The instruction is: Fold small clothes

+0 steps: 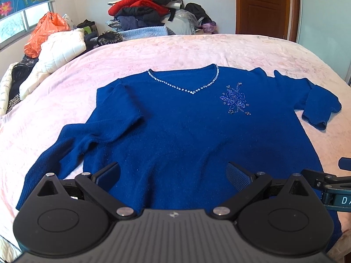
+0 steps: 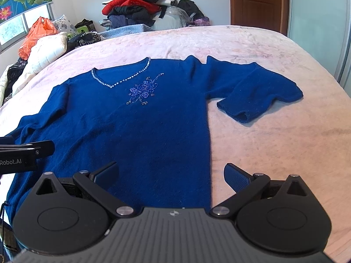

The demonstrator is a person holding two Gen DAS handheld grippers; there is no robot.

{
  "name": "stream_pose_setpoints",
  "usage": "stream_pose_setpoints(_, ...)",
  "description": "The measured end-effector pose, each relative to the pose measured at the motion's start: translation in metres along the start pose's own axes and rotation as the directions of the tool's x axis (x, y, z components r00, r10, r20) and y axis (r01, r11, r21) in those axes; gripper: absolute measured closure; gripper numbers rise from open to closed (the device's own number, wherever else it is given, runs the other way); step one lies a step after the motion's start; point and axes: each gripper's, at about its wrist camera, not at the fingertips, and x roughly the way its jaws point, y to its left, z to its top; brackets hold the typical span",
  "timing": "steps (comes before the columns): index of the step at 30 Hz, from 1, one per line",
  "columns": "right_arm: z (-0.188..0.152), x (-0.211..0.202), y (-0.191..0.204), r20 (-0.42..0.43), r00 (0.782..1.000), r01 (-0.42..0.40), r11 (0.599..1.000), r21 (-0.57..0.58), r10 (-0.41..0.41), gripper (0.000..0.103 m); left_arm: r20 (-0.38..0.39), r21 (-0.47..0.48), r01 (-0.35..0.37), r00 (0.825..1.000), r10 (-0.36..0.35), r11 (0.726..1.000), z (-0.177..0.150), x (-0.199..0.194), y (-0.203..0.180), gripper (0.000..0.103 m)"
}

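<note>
Lying flat and face-up on the pink bedspread, the blue sweater has a rhinestone-trimmed V-neck at the far end, a beaded flower motif on the chest and its hem at the near edge. Left gripper hangs over the hem with jaws spread wide and empty; right gripper, equally wide and empty, straddles the sweater's right side edge. Legible writing: "Robot.AI" on the left gripper body in the right wrist view, and "DA" on the right gripper body in the left wrist view.
</note>
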Motion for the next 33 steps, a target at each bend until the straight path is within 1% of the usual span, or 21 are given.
stream_pose_setpoints(11, -0.0009, 0.002, 0.0014, -0.007, 1.0, -0.006, 1.0, 0.004, 0.006, 0.0, -0.01, -0.015, 0.014, 1.0, -0.014, 1.0, -0.0013, 0.0022, 0.0007, 0.0)
stream_pose_setpoints(18, -0.0026, 0.0038, 0.002, -0.009, 1.0, -0.012, 1.0, 0.006, 0.012, 0.0, 0.022, -0.011, -0.002, 1.0, 0.003, 1.0, -0.0023, -0.0002, -0.0008, 0.0)
stream_pose_setpoints(21, -0.0029, 0.0036, 0.0024, -0.008, 1.0, -0.009, 1.0, 0.004, 0.009, 0.0, 0.013, -0.004, -0.02, 1.0, 0.02, 1.0, -0.0026, 0.0013, -0.0022, 0.0)
stream_pose_setpoints(27, -0.0034, 0.0038, 0.0022, -0.007, 1.0, -0.008, 1.0, 0.002, 0.008, 0.0, 0.001, 0.01, -0.033, 0.999, 0.033, 0.999, -0.0031, 0.0019, -0.0046, 0.0)
stream_pose_setpoints(33, -0.0035, 0.004, 0.0023, -0.008, 1.0, -0.008, 1.0, 0.002, 0.008, 0.0, -0.014, 0.012, -0.022, 1.0, 0.022, 1.0, -0.0039, 0.0029, -0.005, 0.0)
